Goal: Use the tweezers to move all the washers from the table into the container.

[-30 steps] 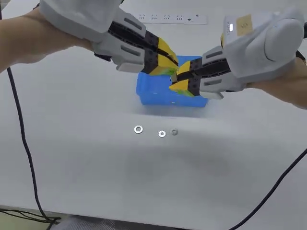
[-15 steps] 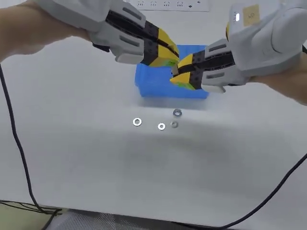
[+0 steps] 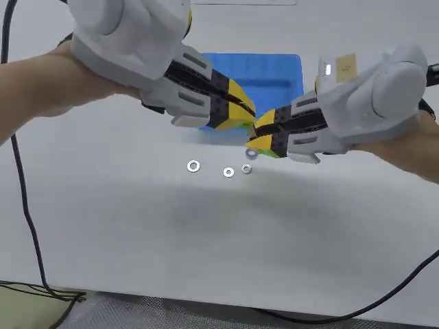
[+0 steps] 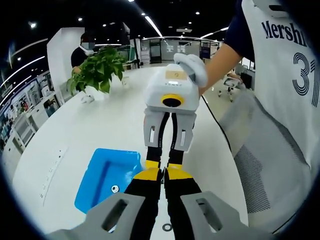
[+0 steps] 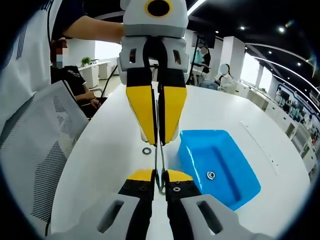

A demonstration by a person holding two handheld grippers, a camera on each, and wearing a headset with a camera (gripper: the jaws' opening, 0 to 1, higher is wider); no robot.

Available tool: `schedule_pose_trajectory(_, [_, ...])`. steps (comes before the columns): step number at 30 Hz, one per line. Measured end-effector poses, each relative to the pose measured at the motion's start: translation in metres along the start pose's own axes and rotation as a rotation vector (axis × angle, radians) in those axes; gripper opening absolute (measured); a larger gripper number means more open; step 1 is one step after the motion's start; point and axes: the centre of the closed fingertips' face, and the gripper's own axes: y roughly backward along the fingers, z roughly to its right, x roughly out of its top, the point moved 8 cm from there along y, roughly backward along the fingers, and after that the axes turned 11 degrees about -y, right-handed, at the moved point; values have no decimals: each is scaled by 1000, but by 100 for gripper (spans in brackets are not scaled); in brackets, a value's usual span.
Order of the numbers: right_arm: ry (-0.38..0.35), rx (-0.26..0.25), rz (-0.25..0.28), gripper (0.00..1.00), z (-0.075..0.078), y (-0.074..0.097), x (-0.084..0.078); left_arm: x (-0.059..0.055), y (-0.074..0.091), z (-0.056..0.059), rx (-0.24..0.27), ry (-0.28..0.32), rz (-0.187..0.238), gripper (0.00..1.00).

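1. Three washers (image 3: 193, 166) are lying in a loose row on the white counter (image 3: 206, 233), and a fourth washer (image 3: 250, 153) is sitting just behind them.
2. The right tongs (image 3: 252, 140) are hovering over that fourth washer, jaws squeezed onto one end of the tweezers (image 5: 159, 162).
3. The left tongs (image 3: 248, 118) are meeting them tip to tip, jaws nearly together and pinching the tweezers' other end.
4. The blue container (image 3: 274, 72) is resting on the counter beyond, and a lone washer (image 5: 211, 175) is lying inside it.

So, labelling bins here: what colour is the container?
The container is bright blue, clearest in the right gripper view.
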Motion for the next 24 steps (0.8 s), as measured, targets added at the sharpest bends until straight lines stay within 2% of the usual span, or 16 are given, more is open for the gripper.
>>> schedule_pose_trajectory(6, [-17,-7,-6,9,-4,-8,-7,-6,-4,2,4,8,-19,7])
schedule_pose_trajectory(18, [-32,-24,-16,9,1,-15,-15,-16,-9,0,20,17,-52,7])
schedule_pose_trajectory(24, [-41,-33,-6,9,2,-15,-14,-16,-6,-1,27,20,-61,7])
